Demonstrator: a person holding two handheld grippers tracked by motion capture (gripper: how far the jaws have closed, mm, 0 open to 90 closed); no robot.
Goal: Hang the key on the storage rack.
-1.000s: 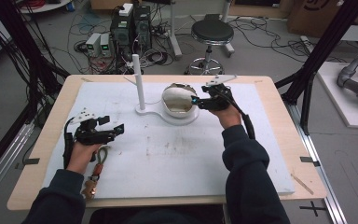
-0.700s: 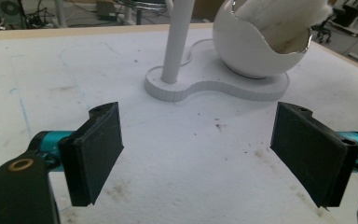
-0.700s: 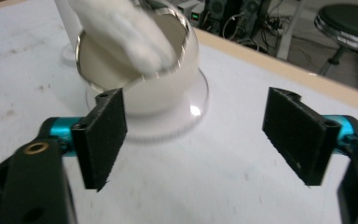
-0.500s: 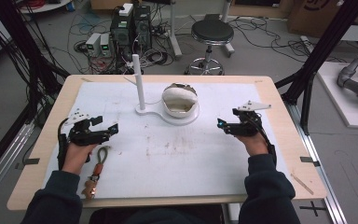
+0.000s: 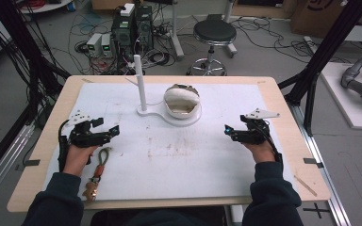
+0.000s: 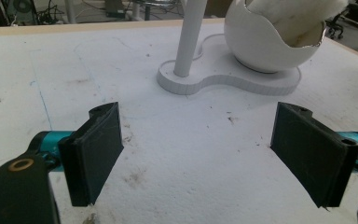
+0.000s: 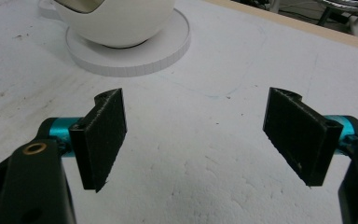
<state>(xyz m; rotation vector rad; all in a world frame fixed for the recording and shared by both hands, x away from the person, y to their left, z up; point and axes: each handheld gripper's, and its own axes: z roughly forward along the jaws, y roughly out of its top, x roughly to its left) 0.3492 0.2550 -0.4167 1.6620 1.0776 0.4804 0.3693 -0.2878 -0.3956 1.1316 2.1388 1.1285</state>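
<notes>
1. A light wooden table (image 5: 283,101) carries a white, scuffed mat (image 5: 179,155) that covers most of its top.
2. Near the far edge of the table, about midway along it, a flat white figure-eight base (image 5: 162,114) lies on the mat.
3. A slim white upright post (image 5: 140,82) rises from the smaller, left lobe of that base.
4. A white egg-shaped shell with an open front and a fluffy cream lining (image 5: 182,100) sits on the larger, right lobe.
5. The left claw (image 5: 112,131) is near the left edge of the table, held just above the mat by the person's left hand (image 5: 79,155); it points toward the table's middle.
6. In the left gripper view its two black jaws stand wide apart with nothing between them, the bare mat showing through the gap and the post and shell beyond.
7. The right claw (image 5: 228,131) is near the right edge of the table, held by the right hand (image 5: 260,149), and also points inward.
8. In the right gripper view its jaws are likewise spread wide and empty, over bare mat, with the shell on its round base ahead to the left.
9. A green cord loop with a brown and tan charm (image 5: 98,172) lies on the mat near the front left corner of the table, just beside the left hand.
10. Both claws are well apart from the base and from each other.
</notes>
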